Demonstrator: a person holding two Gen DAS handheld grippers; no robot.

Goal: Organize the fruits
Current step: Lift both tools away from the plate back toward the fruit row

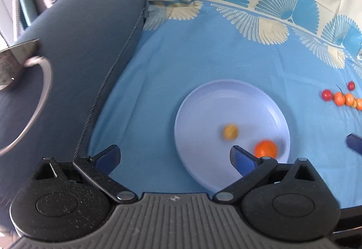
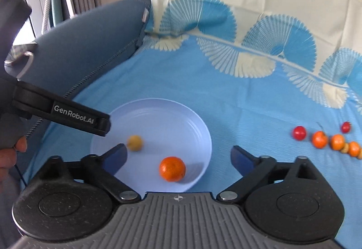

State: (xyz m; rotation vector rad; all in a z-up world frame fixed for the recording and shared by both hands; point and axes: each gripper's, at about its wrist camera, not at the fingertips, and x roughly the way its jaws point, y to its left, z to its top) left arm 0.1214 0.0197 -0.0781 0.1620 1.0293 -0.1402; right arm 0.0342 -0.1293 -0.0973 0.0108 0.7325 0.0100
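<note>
A pale lavender plate [image 1: 226,99] lies on the blue cloth and holds a small orange [image 1: 265,148] and a small yellow fruit [image 1: 230,132]. The right wrist view shows the same plate [image 2: 163,113], orange [image 2: 172,168] and yellow fruit [image 2: 135,142]. A row of small red and orange fruits [image 2: 328,138] lies on the cloth to the right, also in the left wrist view [image 1: 339,97]. My left gripper [image 1: 175,158] is open and empty, left of the plate. My right gripper [image 2: 179,158] is open and empty, just above the orange.
A dark blue cushion [image 1: 79,45] borders the cloth on the left. A metal ring handle [image 1: 38,102] hangs at far left. The cream and blue patterned cloth [image 2: 248,11] rises at the back. The left gripper's body [image 2: 67,113] reaches over the plate's left rim.
</note>
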